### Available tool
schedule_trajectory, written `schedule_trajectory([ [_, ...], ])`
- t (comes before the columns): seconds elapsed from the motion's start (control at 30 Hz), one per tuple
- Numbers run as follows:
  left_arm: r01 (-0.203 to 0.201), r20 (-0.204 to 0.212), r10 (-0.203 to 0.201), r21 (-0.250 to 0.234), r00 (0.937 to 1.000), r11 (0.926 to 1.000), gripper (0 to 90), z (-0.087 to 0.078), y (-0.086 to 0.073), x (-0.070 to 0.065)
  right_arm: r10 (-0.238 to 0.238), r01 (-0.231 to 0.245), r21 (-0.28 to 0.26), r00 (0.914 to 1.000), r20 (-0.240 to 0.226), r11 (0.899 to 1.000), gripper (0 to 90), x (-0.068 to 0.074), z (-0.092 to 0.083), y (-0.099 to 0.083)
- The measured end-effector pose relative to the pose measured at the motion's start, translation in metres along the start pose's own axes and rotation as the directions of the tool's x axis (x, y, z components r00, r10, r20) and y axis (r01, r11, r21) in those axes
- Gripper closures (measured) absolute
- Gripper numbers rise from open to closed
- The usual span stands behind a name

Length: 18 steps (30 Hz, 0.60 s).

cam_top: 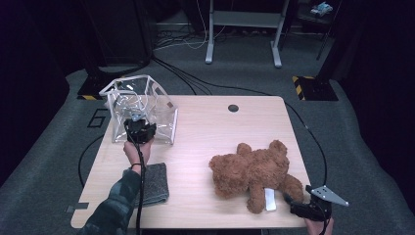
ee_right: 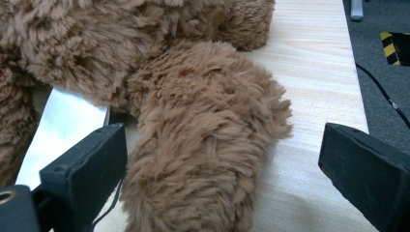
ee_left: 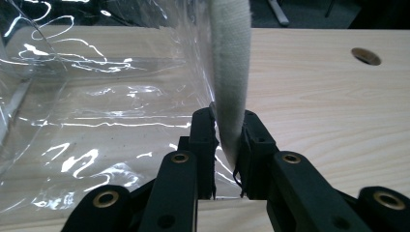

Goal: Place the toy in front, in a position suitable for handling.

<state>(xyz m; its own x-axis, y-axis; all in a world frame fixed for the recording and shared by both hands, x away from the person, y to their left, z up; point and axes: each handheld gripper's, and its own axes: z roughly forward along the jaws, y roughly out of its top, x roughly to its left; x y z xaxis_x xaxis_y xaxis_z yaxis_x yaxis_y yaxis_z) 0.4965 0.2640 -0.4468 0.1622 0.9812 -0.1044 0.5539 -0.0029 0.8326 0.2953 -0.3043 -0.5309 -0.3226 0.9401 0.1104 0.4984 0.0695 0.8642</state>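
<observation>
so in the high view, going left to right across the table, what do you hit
clear plastic bag with the left gripper at its front → grey folded cloth → brown teddy bear → right gripper at the bear's leg

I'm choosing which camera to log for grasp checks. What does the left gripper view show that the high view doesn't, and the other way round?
Left gripper view alone: the left gripper has its jaws shut on the white fabric edge of the clear plastic bag.

High view alone: the brown teddy bear, the folded grey cloth and the right gripper by the bear's leg.

Both: the bag, the wooden table and its round hole.
</observation>
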Motion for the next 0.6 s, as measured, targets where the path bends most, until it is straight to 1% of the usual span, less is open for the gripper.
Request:
schedule_trajectory([
  [0.17, -0.001, -0.005, 0.001, -0.001, 1.0000, 1.0000, 78.5, 0.003, 0.000, 0.002, -0.006, 0.006, 0.004, 1.0000, -0.003, 1.000, 2.9, 0.000, 0.000, 0.000],
  [0.2, 0.009, 0.000, -0.009, 0.005, 1.0000, 0.9999, 78.5, 0.004, 0.003, 0.004, -0.006, 0.006, 0.007, 1.0000, -0.002, 1.000, 2.9, 0.000, 0.000, 0.000],
  [0.27, 0.010, -0.003, -0.010, 0.009, 0.9999, 0.9999, 78.5, 0.005, 0.005, 0.004, -0.006, 0.006, 0.008, 1.0000, -0.001, 1.000, 2.9, 0.000, 0.000, 0.000],
  [0.4, 0.006, -0.013, -0.006, 0.019, 0.9999, 0.9998, 78.5, 0.010, 0.011, 0.005, -0.004, 0.003, 0.008, 1.0000, 0.002, 1.000, 2.9, 0.000, 0.000, 0.000],
  [0.5, 0.012, -0.017, -0.011, 0.031, 0.9998, 0.9995, 78.4, 0.015, 0.015, 0.006, -0.001, 0.001, 0.011, 1.0000, 0.002, 1.000, 2.9, 0.000, 0.001, 0.001],
  [0.6, 0.006, -0.023, -0.005, 0.038, 0.9997, 0.9993, 78.3, 0.020, 0.018, 0.006, 0.002, -0.002, 0.012, 1.0000, 0.002, 1.000, 2.9, 0.000, 0.001, 0.001],
])
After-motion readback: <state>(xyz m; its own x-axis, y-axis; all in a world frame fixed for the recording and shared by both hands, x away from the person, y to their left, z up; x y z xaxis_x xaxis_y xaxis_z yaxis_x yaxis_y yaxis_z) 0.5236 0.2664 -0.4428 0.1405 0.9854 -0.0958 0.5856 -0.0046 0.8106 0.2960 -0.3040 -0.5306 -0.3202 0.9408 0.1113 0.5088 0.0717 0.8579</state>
